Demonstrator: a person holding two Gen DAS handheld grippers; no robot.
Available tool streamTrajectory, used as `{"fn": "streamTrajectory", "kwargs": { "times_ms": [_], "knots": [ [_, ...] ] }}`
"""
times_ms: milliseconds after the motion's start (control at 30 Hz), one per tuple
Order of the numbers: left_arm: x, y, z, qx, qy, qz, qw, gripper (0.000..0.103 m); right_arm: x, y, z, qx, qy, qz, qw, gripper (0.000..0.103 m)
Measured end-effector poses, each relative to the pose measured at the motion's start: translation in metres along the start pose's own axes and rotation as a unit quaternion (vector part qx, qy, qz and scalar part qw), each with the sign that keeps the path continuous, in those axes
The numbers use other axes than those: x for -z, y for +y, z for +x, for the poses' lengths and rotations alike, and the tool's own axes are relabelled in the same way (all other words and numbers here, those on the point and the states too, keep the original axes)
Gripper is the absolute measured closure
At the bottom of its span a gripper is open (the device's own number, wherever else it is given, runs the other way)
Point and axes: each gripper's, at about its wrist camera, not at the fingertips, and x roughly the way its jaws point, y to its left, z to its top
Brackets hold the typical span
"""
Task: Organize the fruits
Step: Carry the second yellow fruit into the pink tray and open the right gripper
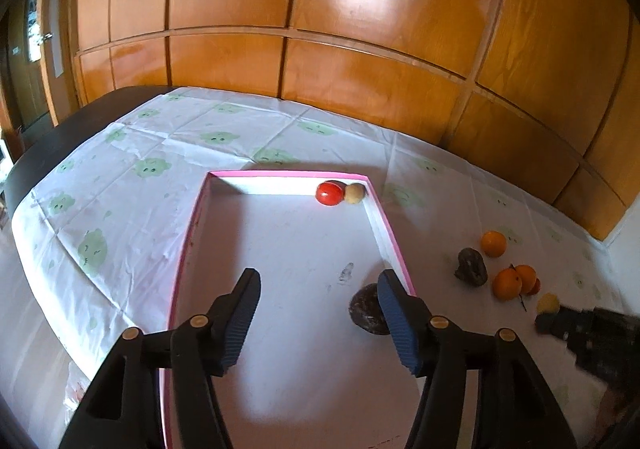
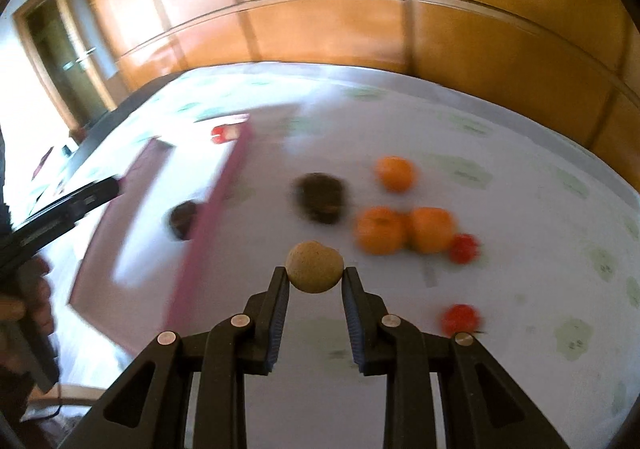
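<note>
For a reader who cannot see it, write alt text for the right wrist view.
The right gripper holds a round tan fruit above a cloth-covered table. Oranges, red fruits and a dark fruit lie beyond, beside a pink-edged tray.

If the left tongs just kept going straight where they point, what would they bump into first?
Probably the bare white floor of the pink-edged tray: the open left tongs aim down into it. The dark fruit lies just beside the right finger, likely missed.

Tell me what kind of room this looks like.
Probably a room in a home: a table under a cloud-print tablecloth, wooden cabinet doors behind it, and loose oranges beside a pink-rimmed tray.
</note>
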Motion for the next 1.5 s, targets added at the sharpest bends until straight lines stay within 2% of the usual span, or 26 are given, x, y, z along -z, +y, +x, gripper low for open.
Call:
{"fn": "streamTrajectory", "kwargs": {
  "times_ms": [300, 633, 1133, 1500],
  "knots": [
    [0.004, 0.029, -0.002, -0.029, -0.003, -0.024, 0.9993, 0.041, -0.007, 0.086, 0.021, -0.068, 0.018, -0.079, 0.994, 0.076],
    [0.007, 0.042, -0.003, -0.038, -0.001, -0.037, 0.9986, 0.041, -0.002, 0.117, 0.049, -0.074, 0.051, -0.12, 0.989, 0.076],
    [0.01, 0.037, -0.002, -0.037, 0.006, -0.029, 0.9989, 0.041, -0.002, 0.117, 0.057, -0.054, 0.052, -0.116, 0.99, 0.074],
    [0.012, 0.036, -0.001, -0.036, 0.009, -0.028, 0.9989, 0.041, -0.003, 0.101, 0.035, -0.05, 0.024, -0.078, 0.995, 0.073]
  ]
}}
